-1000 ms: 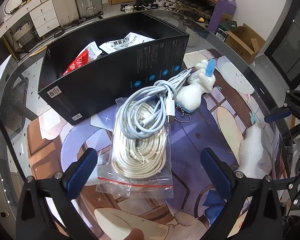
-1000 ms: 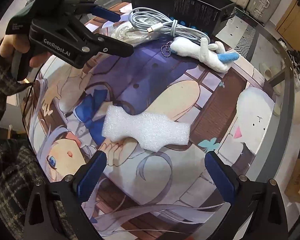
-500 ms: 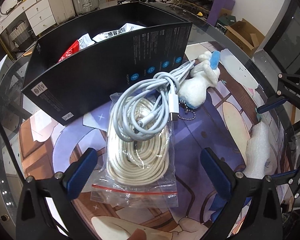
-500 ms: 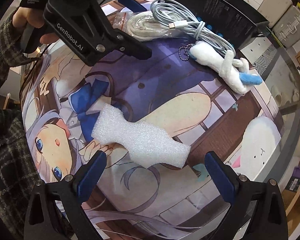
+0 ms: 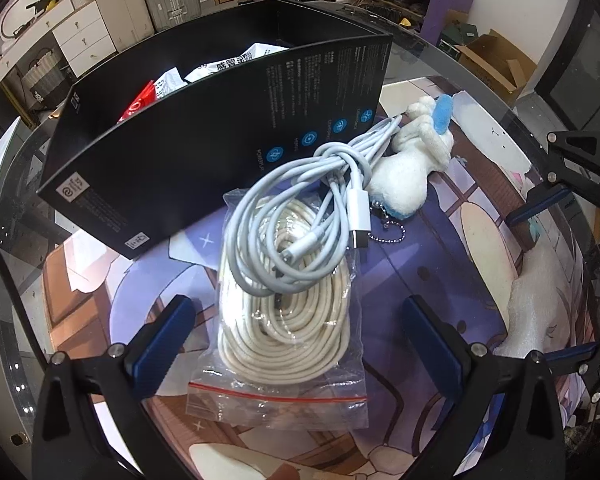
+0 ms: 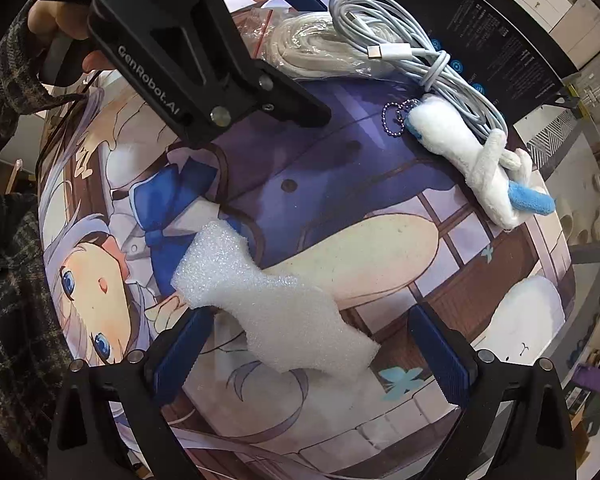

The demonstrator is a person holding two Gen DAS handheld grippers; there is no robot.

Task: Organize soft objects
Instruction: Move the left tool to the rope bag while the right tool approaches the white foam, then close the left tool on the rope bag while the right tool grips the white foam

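A clear zip bag of cream cable (image 5: 288,328) lies on the printed mat, with a bundled grey USB cable (image 5: 300,216) on top. My left gripper (image 5: 296,340) is open, its fingers either side of the bag. A white plush with a blue tail (image 5: 416,160) lies beside the cables. A white foam piece (image 6: 276,312) lies on the mat; my right gripper (image 6: 308,356) is open with the foam's near end between its fingers. The foam also shows in the left wrist view (image 5: 540,300). The bag (image 6: 300,44), the grey cable (image 6: 412,60) and the plush (image 6: 476,160) show in the right wrist view.
A black open box (image 5: 204,152) holding packets stands behind the cables on the round glass table (image 5: 480,92). An anime-print mat (image 6: 340,168) covers the table. The left gripper body (image 6: 196,52) and hand sit at upper left in the right wrist view.
Both grippers have moved forward and lower. The cable bag now lies between my left fingers and the foam reaches between my right fingers. Nothing has been grasped.
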